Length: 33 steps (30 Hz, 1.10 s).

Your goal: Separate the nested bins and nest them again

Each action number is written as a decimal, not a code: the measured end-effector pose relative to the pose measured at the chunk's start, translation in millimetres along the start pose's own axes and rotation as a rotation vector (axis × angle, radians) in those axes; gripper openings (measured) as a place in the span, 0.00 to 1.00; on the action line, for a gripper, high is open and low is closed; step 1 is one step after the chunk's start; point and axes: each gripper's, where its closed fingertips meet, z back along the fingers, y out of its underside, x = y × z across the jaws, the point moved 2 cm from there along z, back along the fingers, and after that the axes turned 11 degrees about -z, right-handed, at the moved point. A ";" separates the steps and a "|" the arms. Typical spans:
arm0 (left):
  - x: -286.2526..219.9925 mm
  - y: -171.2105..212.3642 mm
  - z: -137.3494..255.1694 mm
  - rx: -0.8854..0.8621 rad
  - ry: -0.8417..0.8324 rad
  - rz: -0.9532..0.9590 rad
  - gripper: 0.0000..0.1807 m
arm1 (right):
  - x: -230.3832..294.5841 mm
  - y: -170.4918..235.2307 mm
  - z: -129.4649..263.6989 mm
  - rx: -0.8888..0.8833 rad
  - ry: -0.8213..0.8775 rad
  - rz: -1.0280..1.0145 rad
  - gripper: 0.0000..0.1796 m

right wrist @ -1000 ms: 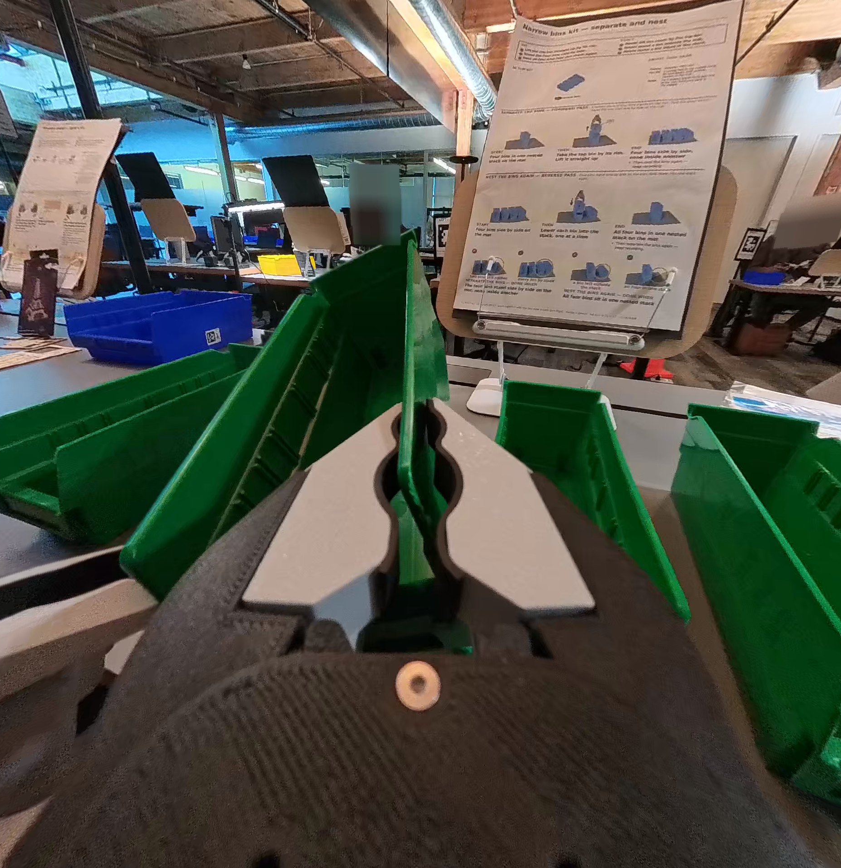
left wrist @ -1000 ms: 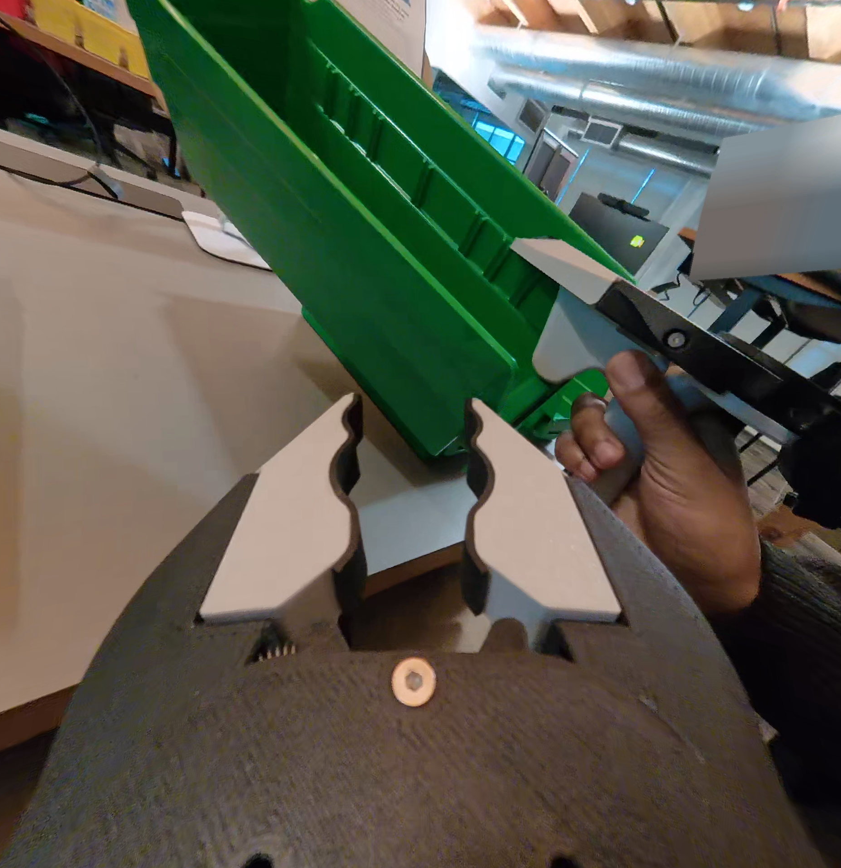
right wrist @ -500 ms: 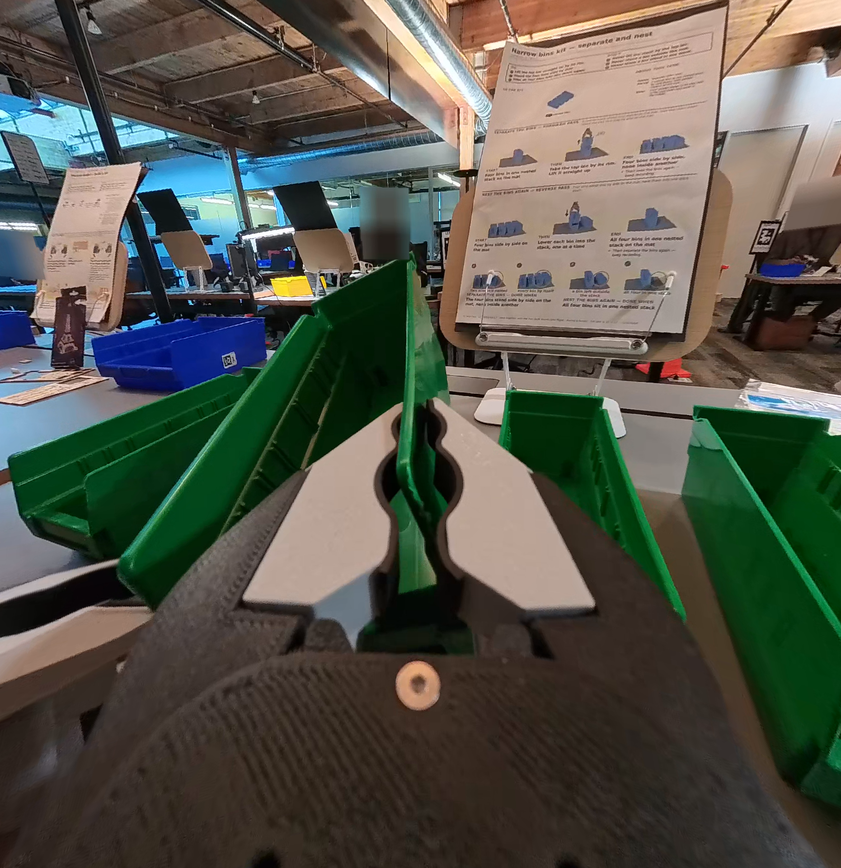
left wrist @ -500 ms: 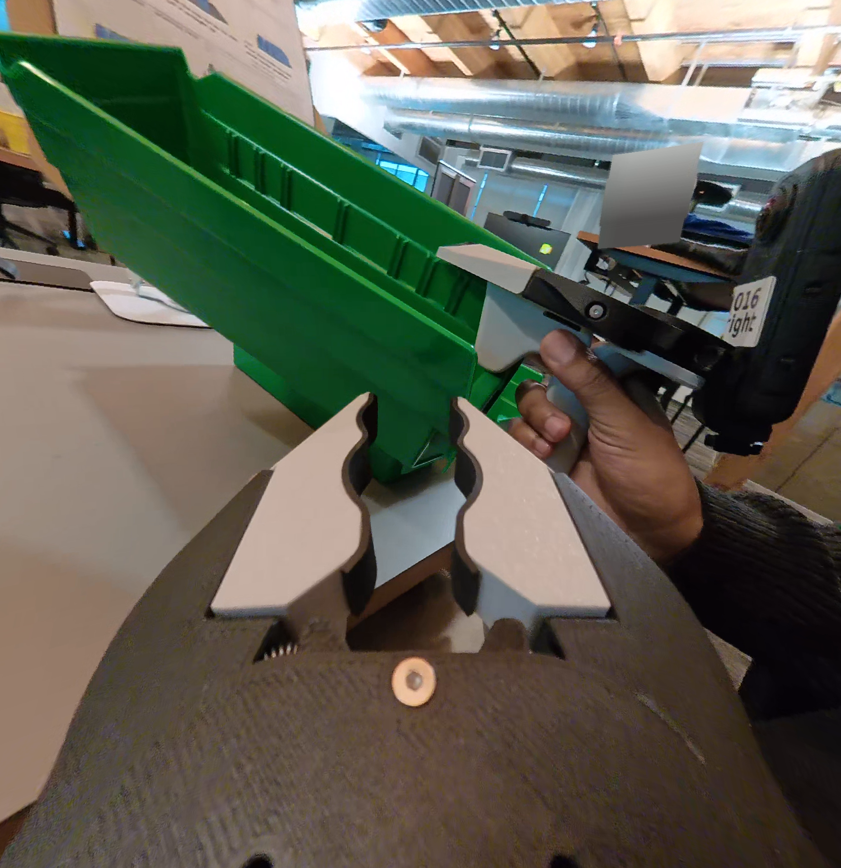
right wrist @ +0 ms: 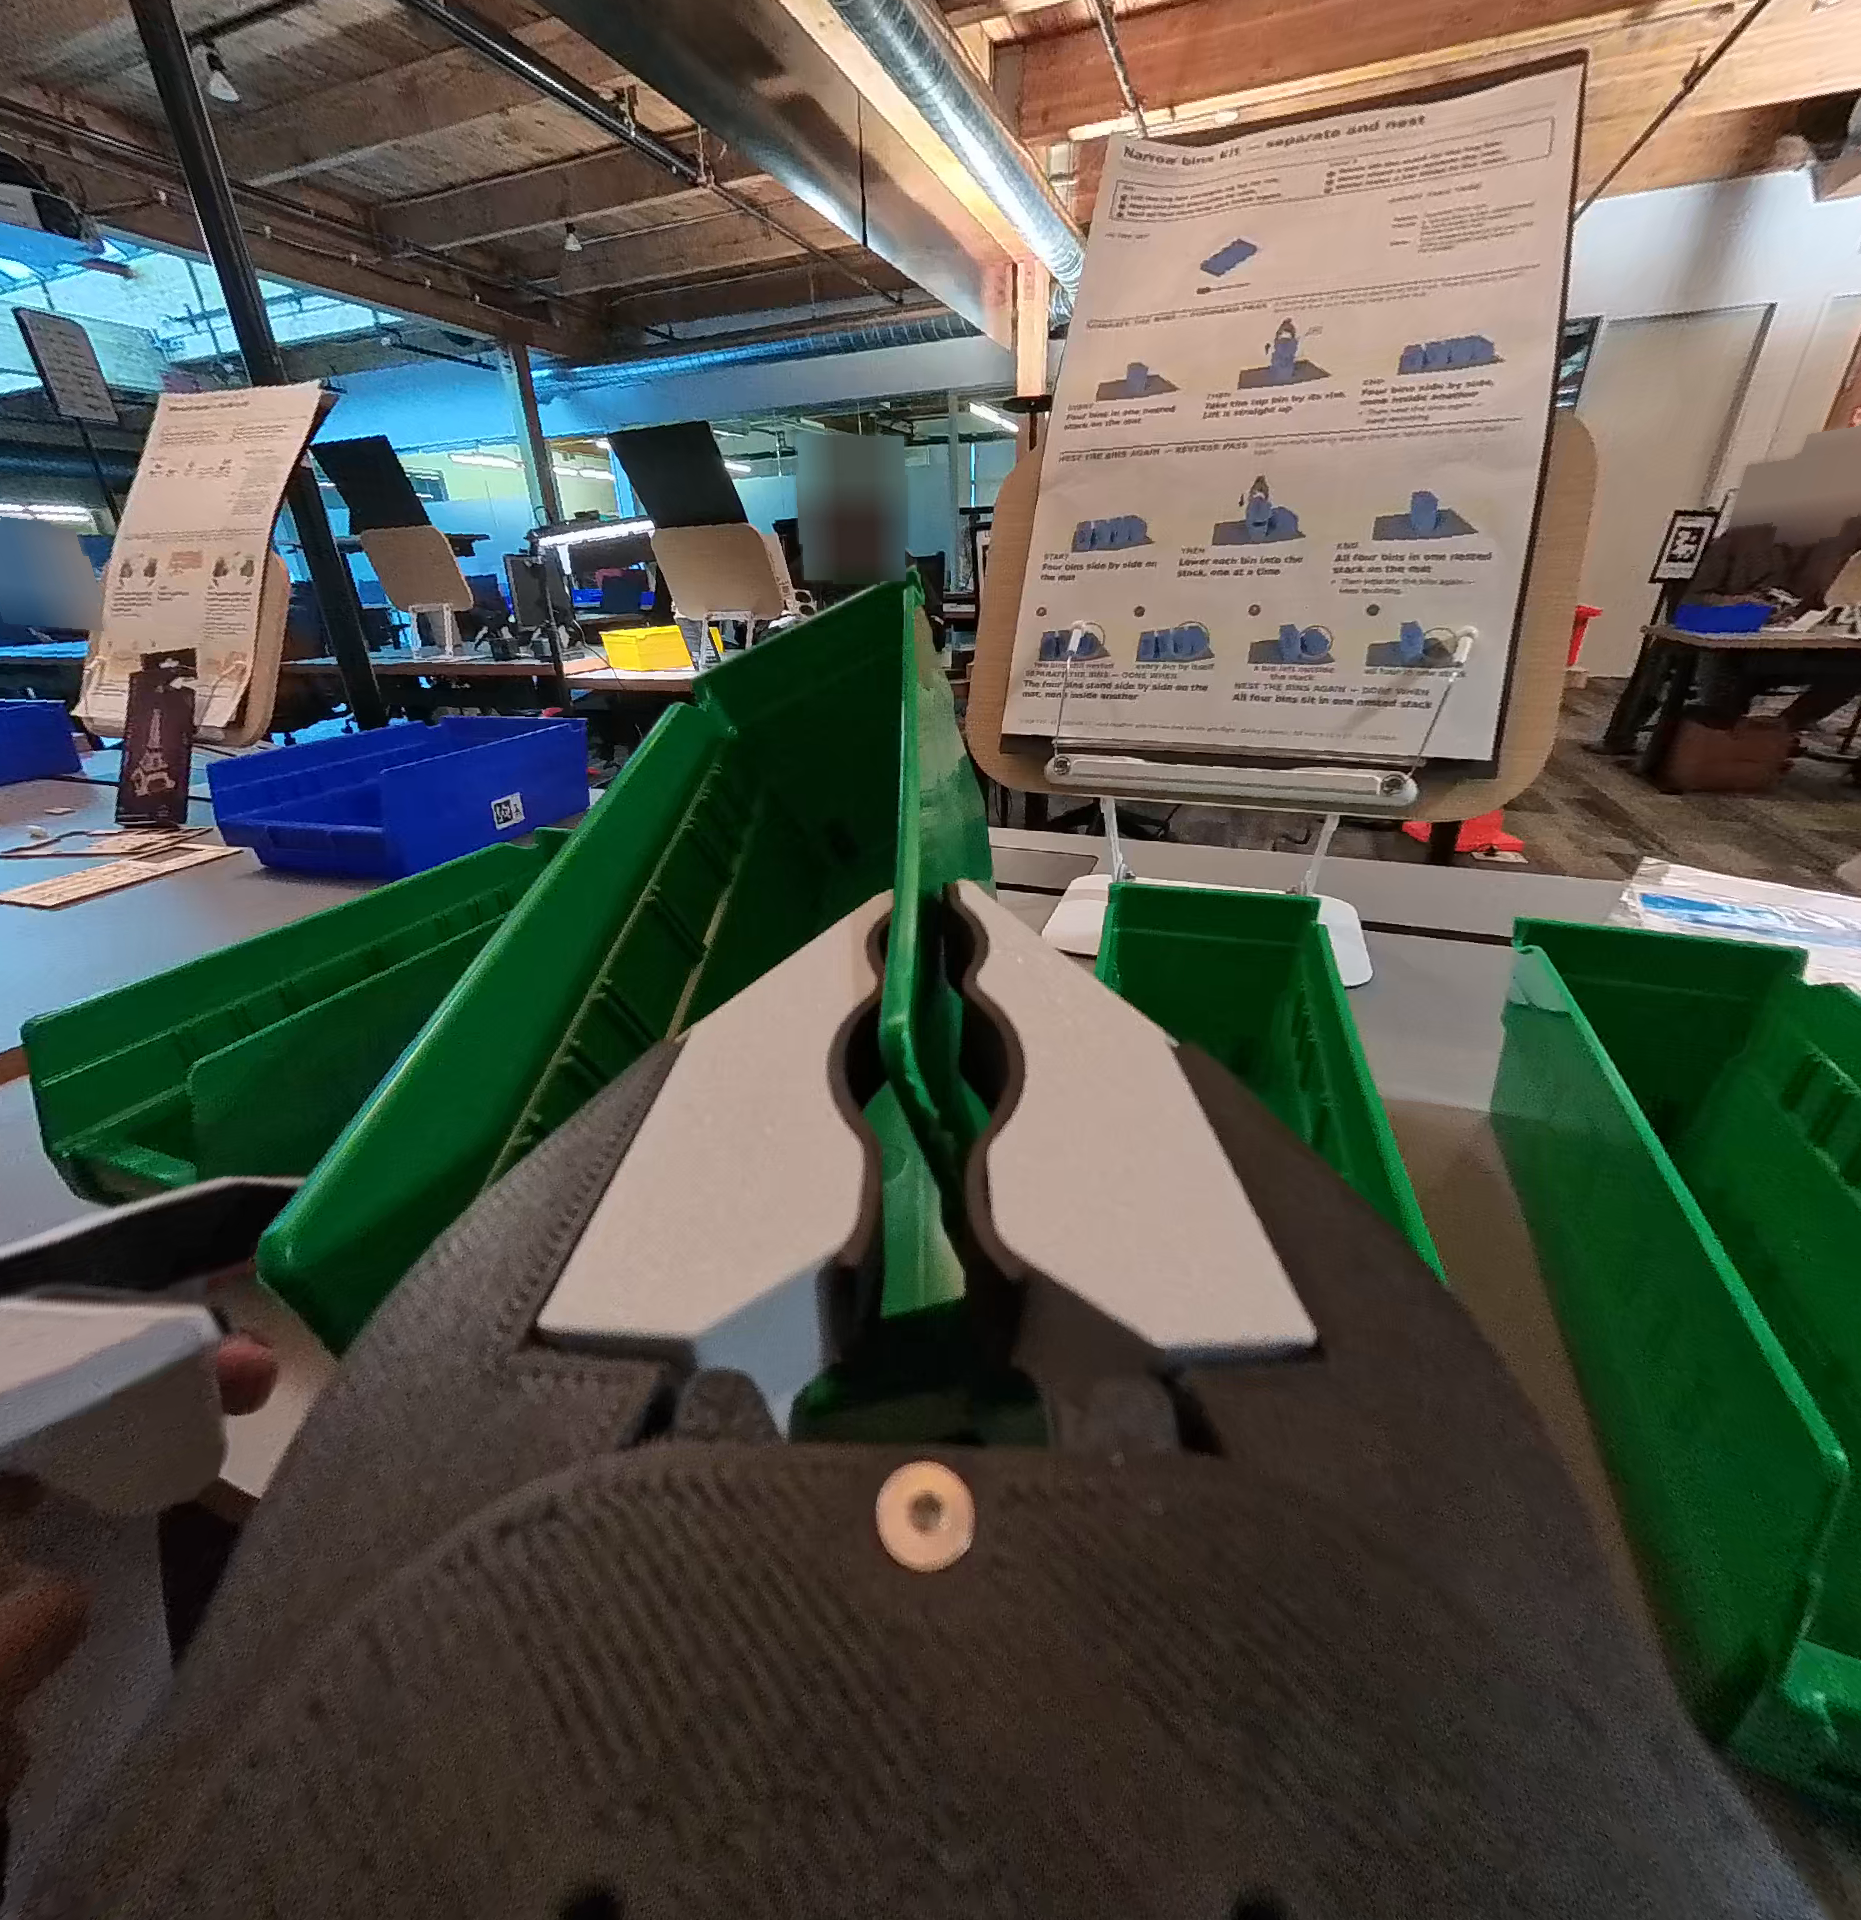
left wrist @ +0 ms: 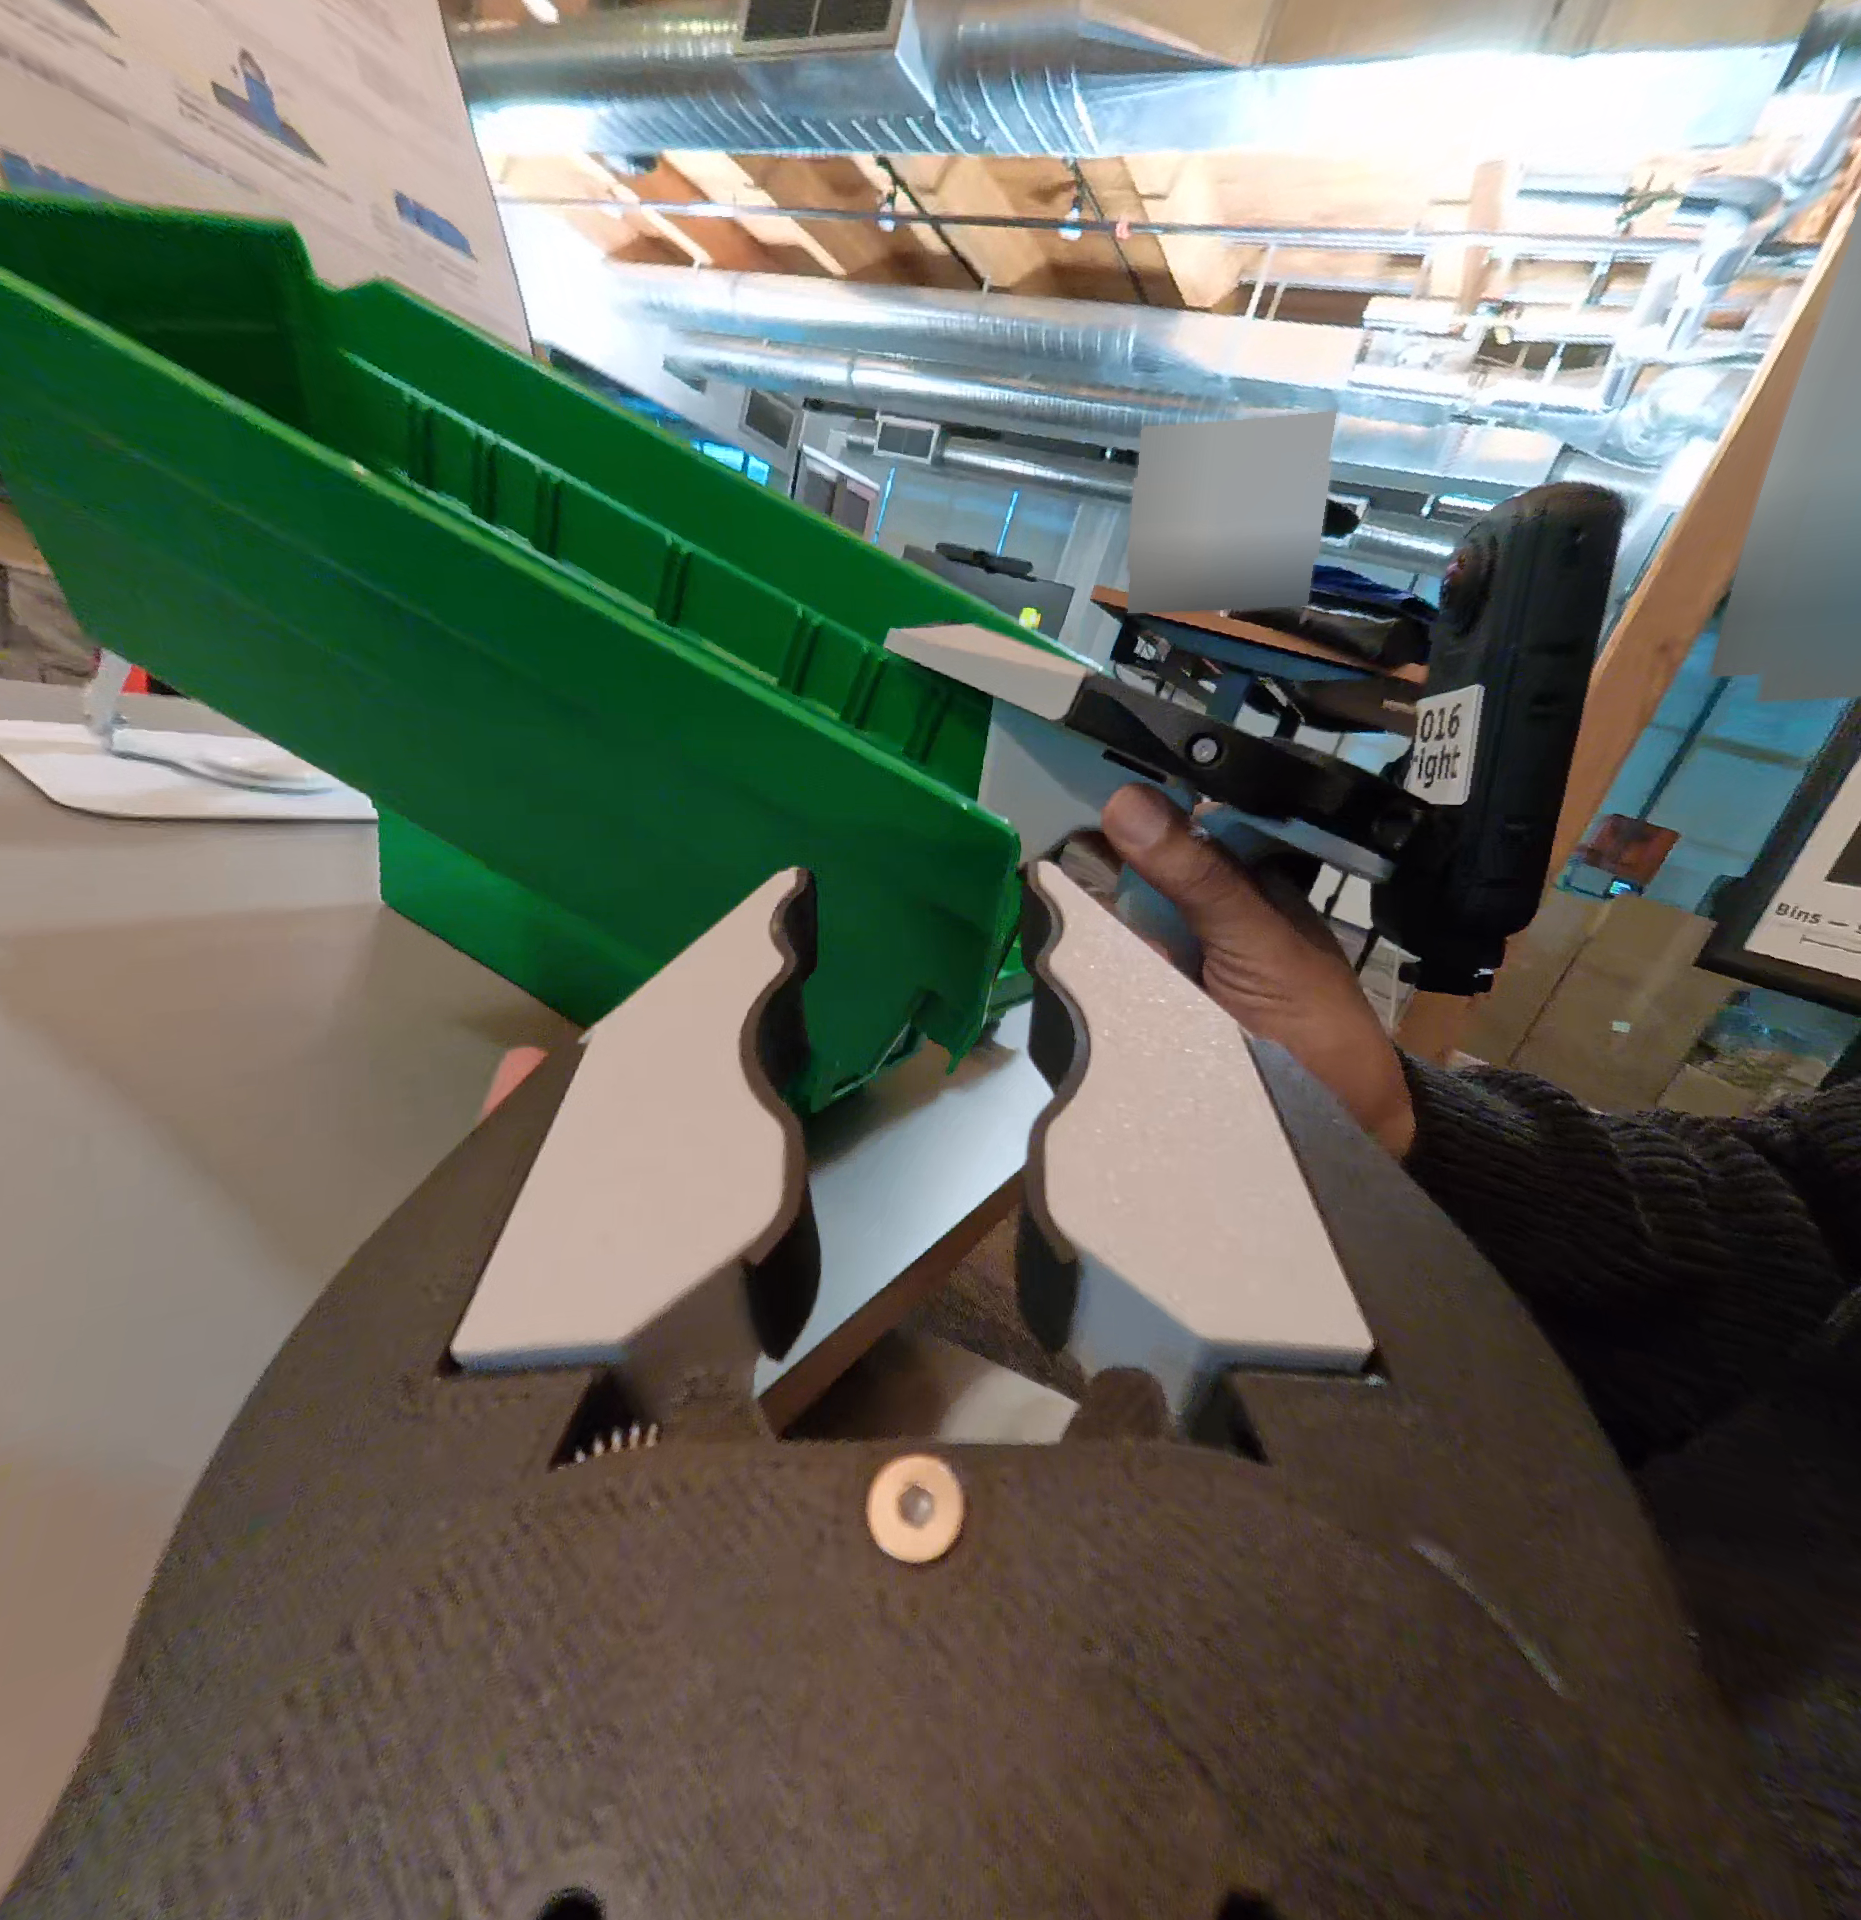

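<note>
Grey worktable (right wrist: pixel 1425 1018) in an open workshop. Nearest, right gripper (right wrist: pixel 931 935) pinches the side wall of a tilted, lifted green bin (right wrist: pixel 697 935). Left gripper (left wrist: pixel 910 914) is spread, straddling that bin's low corner without clamping. Beyond: three more green bins, left (right wrist: pixel 230 1039), middle (right wrist: pixel 1248 987), right (right wrist: pixel 1674 1195), all apart. Looks like separation is done or nearly so; nesting remains. Instruction sheet (right wrist: pixel 1300 436) stands behind.

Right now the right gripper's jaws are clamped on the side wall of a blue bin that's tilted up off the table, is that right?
Not quite: the bin is green, not blue. The right wrist view shows the right gripper with its jaws shut on the side wall of a tilted green bin. The blue bin sits untouched on a table behind.
</note>
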 end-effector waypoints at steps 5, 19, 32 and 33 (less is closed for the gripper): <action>-2.4 21.9 -10.9 0.123 -0.032 0.015 0.32 | 16.3 1.2 5.2 -0.018 -0.018 0.067 0.02; 16.9 30.6 -5.4 0.165 -0.191 0.016 0.36 | 70.3 16.5 19.6 -0.067 -0.145 0.294 0.05; 74.3 8.6 27.9 0.078 -0.484 0.073 0.01 | 112.6 44.1 33.3 -0.036 -0.296 0.460 0.29; 77.4 3.0 30.0 0.064 -0.479 0.058 0.01 | 116.3 44.4 36.4 -0.054 -0.311 0.460 0.27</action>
